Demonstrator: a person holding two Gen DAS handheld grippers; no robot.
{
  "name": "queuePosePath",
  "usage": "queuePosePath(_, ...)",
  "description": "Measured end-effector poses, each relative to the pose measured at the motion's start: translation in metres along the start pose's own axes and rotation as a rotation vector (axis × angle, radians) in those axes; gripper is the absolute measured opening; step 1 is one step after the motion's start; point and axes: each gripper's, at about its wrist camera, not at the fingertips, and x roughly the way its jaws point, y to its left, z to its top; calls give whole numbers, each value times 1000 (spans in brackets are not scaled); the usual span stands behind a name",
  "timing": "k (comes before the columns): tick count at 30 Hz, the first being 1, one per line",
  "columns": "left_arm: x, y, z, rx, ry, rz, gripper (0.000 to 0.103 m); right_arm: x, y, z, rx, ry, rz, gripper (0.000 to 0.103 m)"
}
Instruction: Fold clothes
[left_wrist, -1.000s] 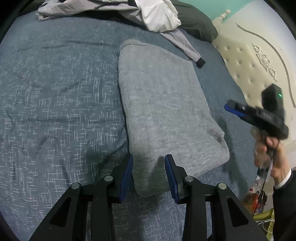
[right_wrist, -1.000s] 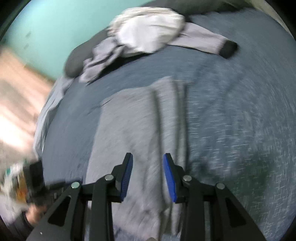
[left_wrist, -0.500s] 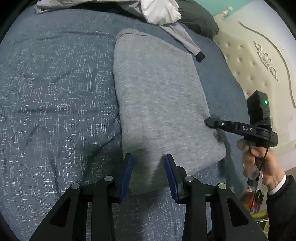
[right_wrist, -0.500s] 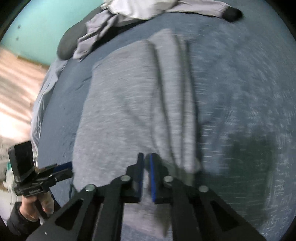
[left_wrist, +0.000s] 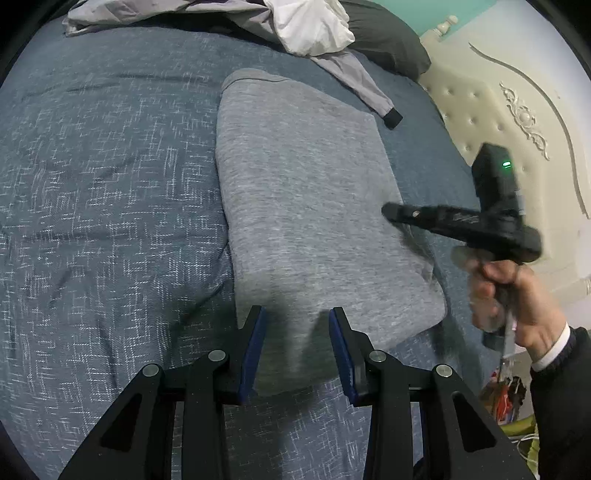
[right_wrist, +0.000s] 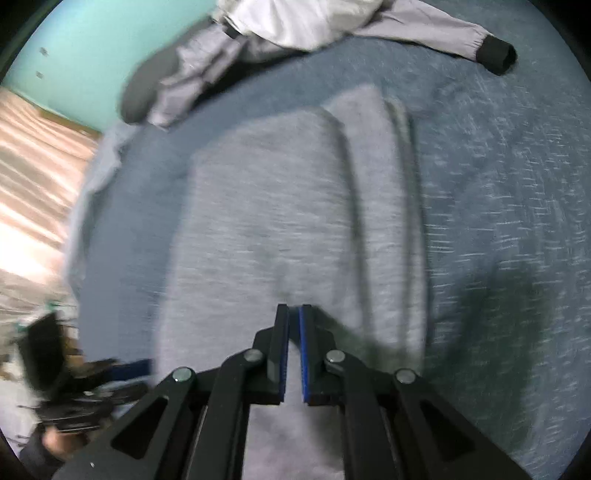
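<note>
**Grey garment folded on bed, right jaws closed above it**

Landmark is the grey garment (left_wrist: 310, 221), folded into a long pad in the middle of the blue bedspread (left_wrist: 103, 192); left of it only bare bedspread with white flecks; at its near end the left gripper (left_wrist: 297, 350) hovers with jaws spread apart, nothing pinched, the garment's near edge showing in the gap between the blue pads; past its far end lies a heap of clothes (left_wrist: 310, 26), pale grey and white, with one sleeve and a black cuff (left_wrist: 392, 119) reaching down just beside the garment's far right corner; a dark pillow (left_wrist: 384, 40) behind the heap; right of the garment the right gripper (left_wrist: 391, 213), held in the right hand (left_wrist: 509, 299), its tip over the garment's right edge; cream tufted headboard (left_wrist: 491, 110) further right.

Right wrist view, blurred: garment (right_wrist: 266, 221) fills the centre, layered fold edges along its right side; right gripper (right_wrist: 294, 314) jaws pressed together over the garment; cannot tell whether any cloth is caught between the pads; left gripper (right_wrist: 92, 373) at the garment's near left edge, too blurred to read; cuff (right_wrist: 496, 55) beyond the far right corner.
</note>
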Motion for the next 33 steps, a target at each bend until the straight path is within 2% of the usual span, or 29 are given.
queuePosePath(3, -2, 7, 4, -5, -5, 8, 39, 1, -12, 0, 47, -17, -27, 2)
queuePosePath(7, -2, 15, 9, -20, -11, 11, 39, -14, -2, -3, 4, -49, -32, 3)
queuePosePath(10, 1, 21, 14, -33, 0, 9, 39, -19, 0, -11, 5, -22, -6, 7)
queuePosePath(13, 5, 26, 19, -45, 19, 4, 39, -19, -1, -13, 20, 11, -47, 12)
queuePosePath(15, 9, 27, 22, -48, 25, 1, 46, -18, -2, -12, 35, 28, -73, 31)
queuePosePath(16, 11, 27, 23, -49, 28, 0, 47, -19, -4, -13, 43, 29, -60, 37)
queuePosePath(18, 14, 29, 24, -60, 35, -13, 48, -18, -11, -14, 73, 40, -12, 65)
queuePosePath(24, 27, 36, 30, -94, 46, -22, 63, -7, -14, -22, 83, 106, -9, 67)
queuePosePath(30, 37, 40, 32, -117, 53, -65, 63, 13, -14, -31, 61, 170, -15, 70)
queuePosePath(33, 45, 41, 34, -140, 56, -102, 63, 18, -17, -30, 81, 168, 6, 70)
